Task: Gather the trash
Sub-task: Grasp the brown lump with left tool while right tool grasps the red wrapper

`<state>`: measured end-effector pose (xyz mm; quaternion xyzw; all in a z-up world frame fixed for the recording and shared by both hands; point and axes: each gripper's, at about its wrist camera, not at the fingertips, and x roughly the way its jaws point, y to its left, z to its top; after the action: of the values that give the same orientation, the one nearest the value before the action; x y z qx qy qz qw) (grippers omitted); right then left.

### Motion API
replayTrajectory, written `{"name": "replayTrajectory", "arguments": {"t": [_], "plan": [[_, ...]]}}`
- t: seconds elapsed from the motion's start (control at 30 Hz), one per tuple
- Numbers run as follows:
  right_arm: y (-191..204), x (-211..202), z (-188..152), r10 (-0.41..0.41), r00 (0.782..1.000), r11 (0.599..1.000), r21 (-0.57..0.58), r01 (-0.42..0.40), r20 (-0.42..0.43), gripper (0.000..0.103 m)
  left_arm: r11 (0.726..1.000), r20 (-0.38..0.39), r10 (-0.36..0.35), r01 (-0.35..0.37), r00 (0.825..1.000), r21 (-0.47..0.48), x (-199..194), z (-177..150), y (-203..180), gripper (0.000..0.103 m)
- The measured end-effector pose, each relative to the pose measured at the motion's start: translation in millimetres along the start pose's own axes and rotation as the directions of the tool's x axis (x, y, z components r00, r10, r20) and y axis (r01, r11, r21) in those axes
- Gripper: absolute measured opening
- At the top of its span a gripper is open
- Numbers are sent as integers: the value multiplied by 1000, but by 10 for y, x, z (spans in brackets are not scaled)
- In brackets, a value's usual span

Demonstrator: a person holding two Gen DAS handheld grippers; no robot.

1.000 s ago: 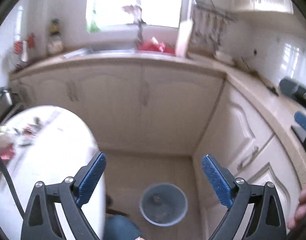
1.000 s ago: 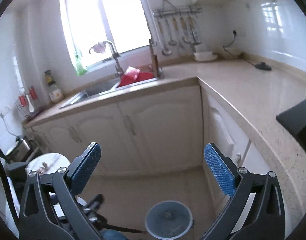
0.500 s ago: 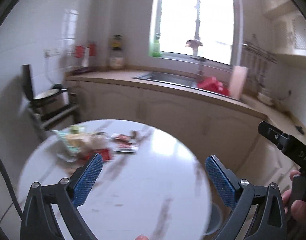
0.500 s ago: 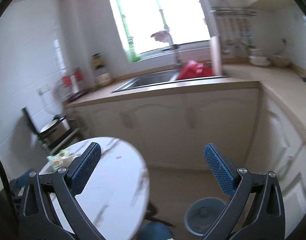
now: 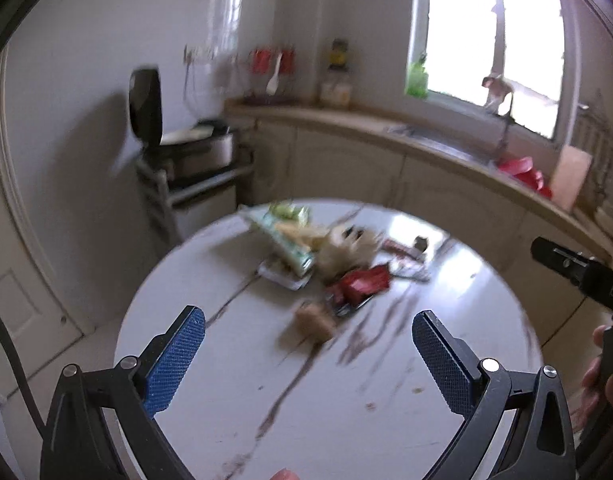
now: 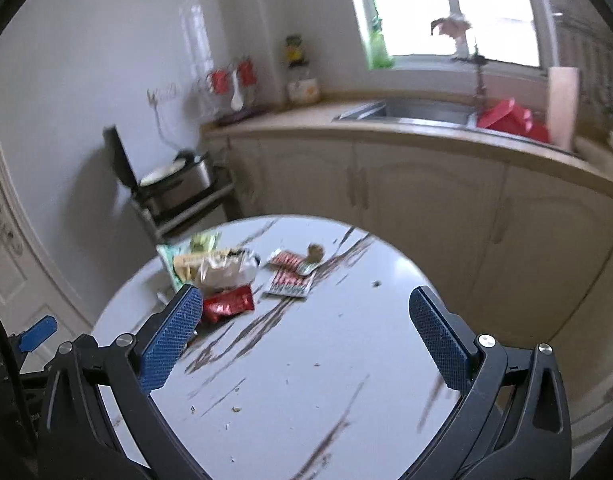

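Left wrist view: table (image 5: 386,420) fills the lower half; blur smears everything on it.
Trash: heap (image 5: 326,256) at 12 o'clock from the left gripper (image 5: 308,354), on the table's far part, well apart from the fingers.
Red wrapper (image 5: 364,284): print unreadable.
Brown lump (image 5: 314,320): nearest the fingers, too blurred to identify.
Writing: "DA" on the right gripper's body at 3 o'clock, rest cut off.
Left gripper: jaws have just been opening, now spread wide, nothing between them.
Right gripper (image 6: 306,338): jaws wide, empty; its left finger (image 6: 170,340) overlaps the red wrapper's edge in the picture, contact unclear.
Striped packets (image 6: 292,276): lettering illegible.
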<state>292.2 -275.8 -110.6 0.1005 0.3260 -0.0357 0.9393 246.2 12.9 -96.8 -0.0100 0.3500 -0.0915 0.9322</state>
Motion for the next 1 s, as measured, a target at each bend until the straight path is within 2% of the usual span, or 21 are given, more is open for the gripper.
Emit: {"name": "replayTrajectory", "arguments": {"t": [0.17,0.33,0.53,0.67,0.83,1.0], "plan": [[97,576,-65,31,991,999,-28,-35,-132,103,1000,-109,8,-8,994,0,370,51,13,102],[68,922,-161,35,979,999,-18,-39,-203,103,1000,-192,-3,8,981,27,634,34,-85,102],[62,1227,-234,39,964,999,-18,-45,-265,103,999,-282,-10,0,959,-34,949,185,-26,102],[147,1429,-248,61,951,997,-34,-75,-302,103,999,-283,-3,-10,959,-45,1091,285,-71,100],[333,1712,-225,105,932,990,-56,-133,-347,103,999,-265,-24,11,964,-53,1195,346,-83,96],[539,1961,-248,138,912,978,-94,-187,-385,103,998,-245,-58,53,968,-27,1162,282,-76,82]]}}
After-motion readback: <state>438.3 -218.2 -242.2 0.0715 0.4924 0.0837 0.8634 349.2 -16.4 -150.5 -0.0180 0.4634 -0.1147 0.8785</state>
